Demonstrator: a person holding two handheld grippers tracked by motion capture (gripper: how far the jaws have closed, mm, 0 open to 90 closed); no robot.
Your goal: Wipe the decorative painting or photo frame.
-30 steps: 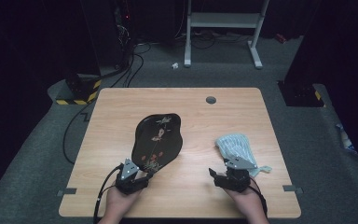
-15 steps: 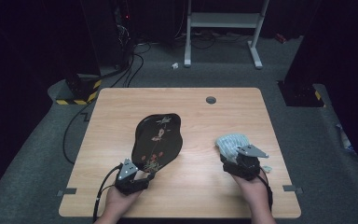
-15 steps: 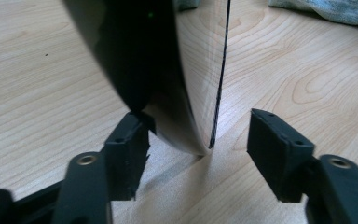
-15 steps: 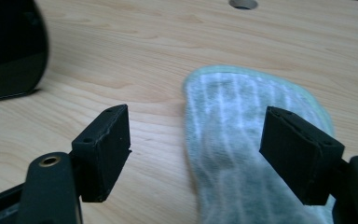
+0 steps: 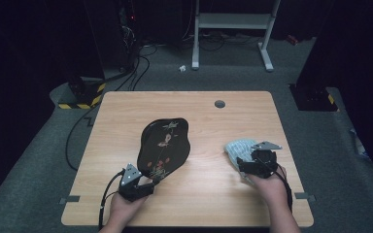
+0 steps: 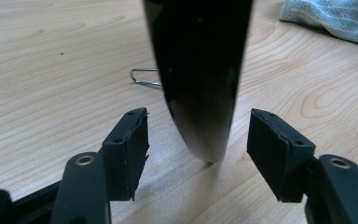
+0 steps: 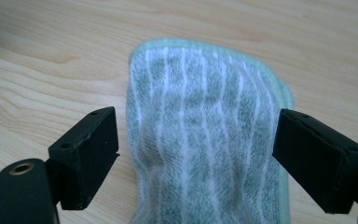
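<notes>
Now the right gripper (image 5: 243, 162) has slid forward over the striped cloth (image 5: 237, 148), jaws just spread astride it unclamped, seemingly ready to grab; the left gripper (image 5: 148, 180) gapes around the black tray's (image 5: 164, 148) tip.

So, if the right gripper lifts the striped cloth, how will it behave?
The striped cloth looks like soft terry, so it will probably droop and unfold. It seems light. Its fuzzy pile should resist slipping between the right gripper's open jaws once they close.
</notes>
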